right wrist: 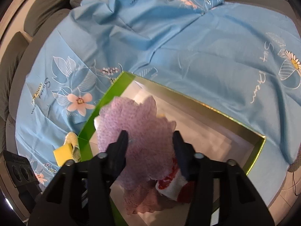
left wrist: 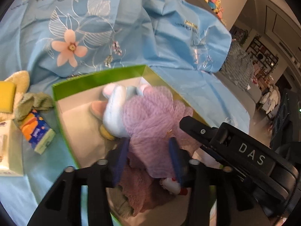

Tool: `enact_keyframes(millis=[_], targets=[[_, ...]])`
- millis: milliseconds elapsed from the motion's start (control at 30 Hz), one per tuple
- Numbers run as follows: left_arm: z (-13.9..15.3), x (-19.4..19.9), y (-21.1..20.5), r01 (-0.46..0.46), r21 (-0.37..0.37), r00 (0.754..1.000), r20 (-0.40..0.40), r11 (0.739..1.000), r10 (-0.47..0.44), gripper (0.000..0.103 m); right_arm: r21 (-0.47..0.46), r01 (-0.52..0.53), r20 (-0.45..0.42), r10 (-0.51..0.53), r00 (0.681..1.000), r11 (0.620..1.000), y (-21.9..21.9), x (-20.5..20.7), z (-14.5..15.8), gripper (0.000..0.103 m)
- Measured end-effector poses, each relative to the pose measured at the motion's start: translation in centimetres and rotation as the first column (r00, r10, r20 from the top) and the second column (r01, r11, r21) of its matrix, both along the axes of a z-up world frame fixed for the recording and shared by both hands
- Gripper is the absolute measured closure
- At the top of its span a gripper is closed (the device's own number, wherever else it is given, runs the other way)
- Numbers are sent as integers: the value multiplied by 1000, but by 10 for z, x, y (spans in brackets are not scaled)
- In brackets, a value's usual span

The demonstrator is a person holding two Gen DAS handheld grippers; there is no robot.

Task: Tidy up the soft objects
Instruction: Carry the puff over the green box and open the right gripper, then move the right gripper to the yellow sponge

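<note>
Now your green box (right wrist: 85,131), a glossy-walled carton with a pale inner floor, sits on the blue flowered sheet (right wrist: 188,56). Inside lie a frilly lilac mesh pouf (right wrist: 143,131), a white plush toy (left wrist: 112,113), a fuzzy pink cloth (right wrist: 139,199) and a red-and-white soft piece (right wrist: 173,186). Your left gripper (left wrist: 148,150) and right gripper (right wrist: 150,139) both stand parted around the pouf; whether the pads touch it, you cannot tell. Outside the box rest a yellow sponge (left wrist: 6,98), a green towel (left wrist: 32,101) and a tissue pack (left wrist: 37,131).
</note>
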State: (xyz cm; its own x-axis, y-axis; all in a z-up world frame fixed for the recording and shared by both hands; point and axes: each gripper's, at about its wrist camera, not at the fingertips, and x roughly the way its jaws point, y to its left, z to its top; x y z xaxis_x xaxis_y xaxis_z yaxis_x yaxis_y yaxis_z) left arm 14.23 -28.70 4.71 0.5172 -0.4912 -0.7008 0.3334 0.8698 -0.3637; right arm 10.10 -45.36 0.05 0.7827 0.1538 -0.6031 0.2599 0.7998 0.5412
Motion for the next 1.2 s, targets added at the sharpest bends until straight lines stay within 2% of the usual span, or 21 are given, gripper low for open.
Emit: enact_keyframes(millis=[100, 200, 233, 267, 367, 467, 500, 633, 800, 867, 1000, 1067, 1200], targets=[[8, -3, 9, -12, -5, 1000, 11, 1000, 12, 49, -3, 10, 40, -10, 999, 1000, -1, -5, 7, 36], [18, -10, 26, -48, 5, 998, 31, 999, 48, 45, 20, 10, 83, -12, 996, 1000, -3, -9, 12, 30], [20, -11, 31, -60, 6, 998, 37, 998, 60, 41, 30, 7, 98, -10, 995, 1000, -3, -11, 14, 26], [22, -13, 38, -76, 5, 996, 43, 997, 75, 37, 34, 2, 111, -6, 994, 999, -1, -12, 15, 24], [26, -21, 63, -124, -3, 991, 52, 992, 124, 36, 26, -12, 147, 8, 989, 1000, 6, -15, 23, 23], [28, -28, 94, -191, 7, 980, 53, 982, 190, 35, 14, -36, 183, 33, 983, 999, 16, -19, 30, 17], [28, -31, 107, -218, 22, 975, 57, 976, 216, 35, 12, -47, 194, 44, 980, 999, 20, -19, 32, 12], [22, -41, 150, -327, 69, 944, 65, 943, 322, 34, -8, -105, 222, 104, 969, 994, 41, -18, 39, 6], [14, -46, 209, -430, 53, 903, 27, 901, 430, 34, -45, -186, 235, 191, 953, 982, 74, -14, 44, 3], [17, -44, 228, -464, 41, 886, 29, 885, 463, 34, -55, -240, 241, 247, 939, 969, 92, -12, 47, 2], [22, -31, 255, -496, 47, 868, 38, 867, 494, 34, -43, -348, 246, 348, 905, 936, 132, 1, 53, 2], [25, -20, 269, -502, 36, 865, 36, 864, 501, 34, -42, -413, 226, 411, 883, 910, 157, 12, 58, 1], [23, 8, 288, -518, 8, 855, 19, 855, 518, 34, 18, -535, 216, 519, 827, 845, 204, 45, 66, 1]])
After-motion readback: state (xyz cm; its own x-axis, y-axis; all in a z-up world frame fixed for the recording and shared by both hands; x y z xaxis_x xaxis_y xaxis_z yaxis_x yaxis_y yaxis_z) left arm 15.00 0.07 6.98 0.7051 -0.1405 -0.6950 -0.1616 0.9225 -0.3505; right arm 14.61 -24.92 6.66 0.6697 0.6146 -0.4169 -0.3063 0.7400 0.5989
